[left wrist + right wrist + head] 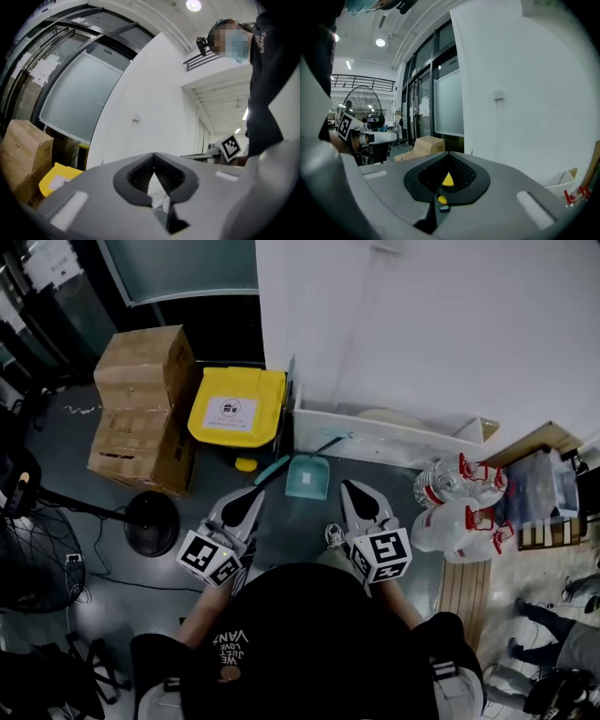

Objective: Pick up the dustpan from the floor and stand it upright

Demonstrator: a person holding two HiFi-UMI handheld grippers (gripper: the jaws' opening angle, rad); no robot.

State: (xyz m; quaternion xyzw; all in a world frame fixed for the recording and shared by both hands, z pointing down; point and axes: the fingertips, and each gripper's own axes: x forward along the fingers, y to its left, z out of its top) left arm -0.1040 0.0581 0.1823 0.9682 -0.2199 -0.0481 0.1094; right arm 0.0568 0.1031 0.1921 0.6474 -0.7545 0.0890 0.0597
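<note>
- While the person bends over the floor, both grippers hang close in front of the body. The left gripper and the right gripper each have their fingers pressed together at the tips, with nothing between them.
- Just beyond the two tips, the teal dustpan is on the grey floor, with its pan face turned toward the head camera. Its thin handle points away to the white ledge.
- From so steep a view I cannot tell if the dustpan lies flat or already leans upright against this ledge. The scene fits both a dustpan waiting to be lifted and one already propped up and let go.
- I judge that any grip is surest on the handle close to the pan, because the pan is light and can swing.
- A teal stick lies just beside the pan on the left and could be caught by mistake.
- Farther away, the yellow bin and the water bottles stand on each side, so there is little room to swing the dustpan.
</note>
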